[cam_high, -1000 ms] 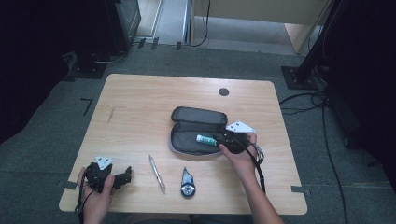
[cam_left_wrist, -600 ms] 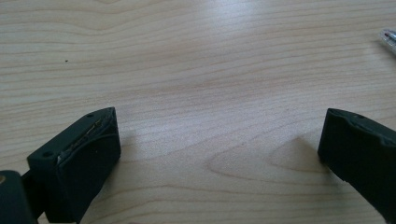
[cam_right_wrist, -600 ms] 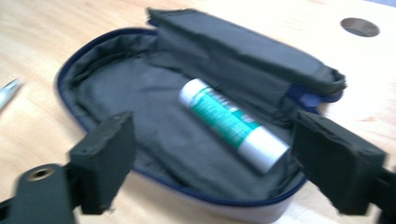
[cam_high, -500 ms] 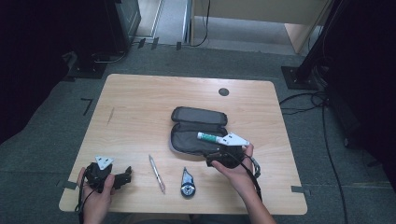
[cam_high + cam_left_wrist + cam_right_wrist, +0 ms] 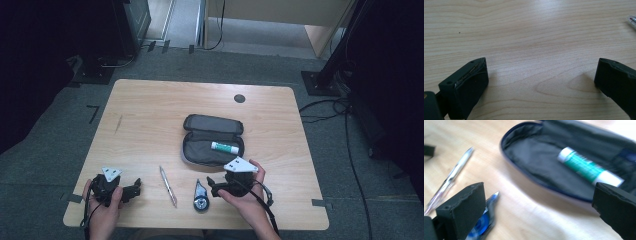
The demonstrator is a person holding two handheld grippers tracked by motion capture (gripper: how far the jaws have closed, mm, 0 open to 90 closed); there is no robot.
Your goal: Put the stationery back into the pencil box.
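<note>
**Right tongs wide and empty beside the open pouch; glue stick inside it**

Right tongs (image 5: 214,186): held low over the pale wooden surface (image 5: 150,115), just in front of the open dark grey fabric pencil pouch (image 5: 212,137). Its jaws have just been opening and now stand wide apart with nothing between them. In the right gripper view the jaws frame the pouch's near edge.

Green-and-white glue stick (image 5: 226,147): lies on its side inside the pouch's near half, clear of both jaws.

Blue-and-black correction tape dispenser (image 5: 200,197): flat on the surface just left of the right tongs, close by its left jaw in the right gripper view.

Slim silver pen (image 5: 168,186): lies between the two hands, apart from the dispenser.

Left tongs (image 5: 134,189): rests at the near left corner, jaws wide, bare wood between them.
</note>
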